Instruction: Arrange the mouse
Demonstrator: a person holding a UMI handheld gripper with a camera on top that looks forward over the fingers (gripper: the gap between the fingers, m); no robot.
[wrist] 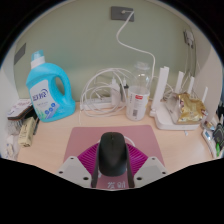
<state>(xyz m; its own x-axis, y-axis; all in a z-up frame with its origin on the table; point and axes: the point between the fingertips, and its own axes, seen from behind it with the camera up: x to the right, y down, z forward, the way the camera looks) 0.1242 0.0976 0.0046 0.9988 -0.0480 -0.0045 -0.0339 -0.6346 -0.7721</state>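
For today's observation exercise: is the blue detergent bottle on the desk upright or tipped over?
Upright. The blue detergent bottle stands on its base on the desk, cap at the top and label facing forward.

Home desk; detergent bottle (pixel 45 90), router (pixel 180 105), tangled cables (pixel 100 95).

No text can be read: the blue plastic detergent bottle (pixel 46 88) carries a white label, its print too small to make out.
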